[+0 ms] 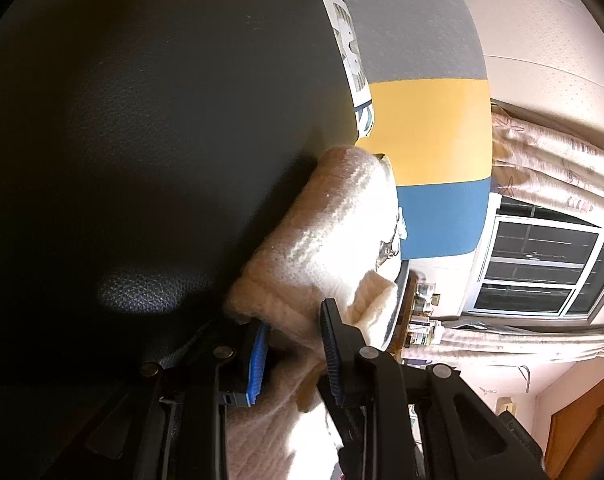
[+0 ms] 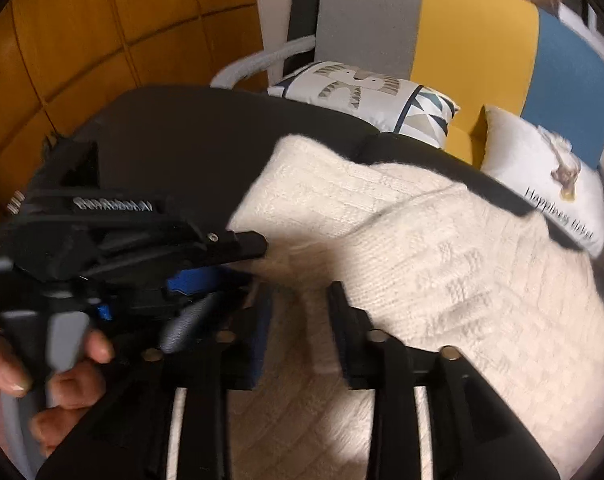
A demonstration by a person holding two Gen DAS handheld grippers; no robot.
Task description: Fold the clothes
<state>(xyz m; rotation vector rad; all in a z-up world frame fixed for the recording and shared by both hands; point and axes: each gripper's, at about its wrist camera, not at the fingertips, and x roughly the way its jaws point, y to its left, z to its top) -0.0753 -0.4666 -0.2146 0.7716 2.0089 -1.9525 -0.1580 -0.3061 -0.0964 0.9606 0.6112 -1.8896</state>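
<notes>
- Left gripper (image 1: 292, 354): jaws parted around the cream sweater's (image 1: 321, 216) cuff; I cannot tell if it pinches.
- Right gripper (image 2: 300, 320): jaws spread over the knit.
- Sweater on black table (image 2: 190, 136); I'd keep edges aligned.
- Cushions (image 2: 365, 100) beyond.

Both handheld grippers are built of matte black plastic. The left gripper (image 1: 294, 354) carries ribbed blue pads on its jaws and round metal pivot pins along its linkages. The right gripper (image 2: 302, 320) shows matching pins and a blue pad. Seen from the right wrist, the left unit bears raised lettering, a small screw, blue inserts and a grey trigger under a bare hand (image 2: 42, 384).
</notes>
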